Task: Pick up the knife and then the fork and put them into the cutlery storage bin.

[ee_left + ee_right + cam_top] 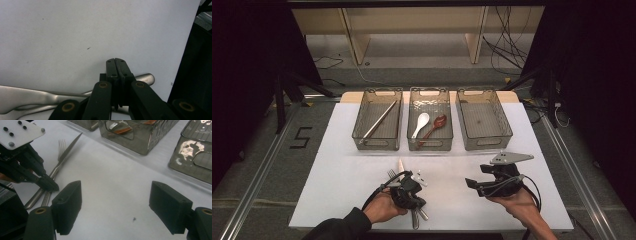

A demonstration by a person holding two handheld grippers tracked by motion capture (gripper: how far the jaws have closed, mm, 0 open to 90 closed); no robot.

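We press our left gripper [418, 200], jaws together, onto the cutlery handles [32, 97] near the worktop's [342, 175] front edge; our right gripper [116, 207] hovers alongside, jaws apart.

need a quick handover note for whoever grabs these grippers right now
Left gripper: fingers closed, down over the loose cutlery pile at the near table edge; whether it grips a piece cannot be told.
Right gripper: open, empty, above bare table.
Done: chopsticks in the left bin; white spoon and brown spoon in the middle bin.
Left: fork, knife and the other pieces in the pile; right bin is empty.
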